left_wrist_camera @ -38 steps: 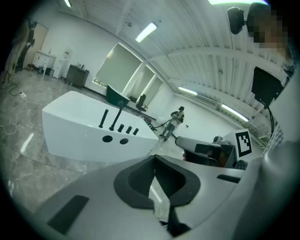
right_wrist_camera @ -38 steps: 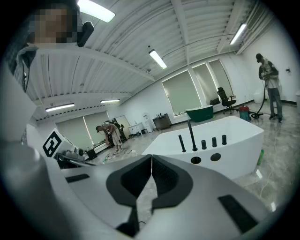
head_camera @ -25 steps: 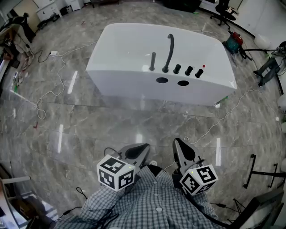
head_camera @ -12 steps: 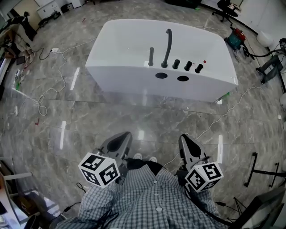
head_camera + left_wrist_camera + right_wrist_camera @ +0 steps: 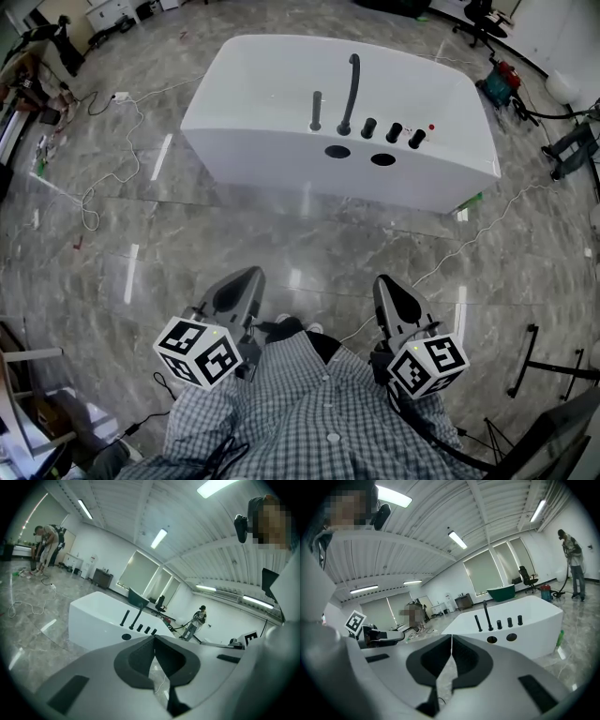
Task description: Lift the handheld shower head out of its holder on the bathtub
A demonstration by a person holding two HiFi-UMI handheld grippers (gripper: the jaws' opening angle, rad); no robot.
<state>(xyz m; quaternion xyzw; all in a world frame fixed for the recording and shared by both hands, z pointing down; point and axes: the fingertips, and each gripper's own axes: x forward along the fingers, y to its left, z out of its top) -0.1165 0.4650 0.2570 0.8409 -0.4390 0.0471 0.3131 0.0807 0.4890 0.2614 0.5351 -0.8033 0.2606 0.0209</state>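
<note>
Upper centre, the shower head (image 5: 316, 109) is standing in its holder (image 5: 315, 129) on the tub (image 5: 253, 84); the left claw (image 5: 251, 273) and right claw (image 5: 380, 281) are sitting closed, holding nothing.

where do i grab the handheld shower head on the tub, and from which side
Probably its upper shaft: the handheld shower head stands upright as a slim rod on the bathtub ledge. Come from the near side, left of the tall spout crowding its right.

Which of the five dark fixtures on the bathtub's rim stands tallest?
The curved spout, second from the left: it rises above the straight shower head and three short knobs.
</note>
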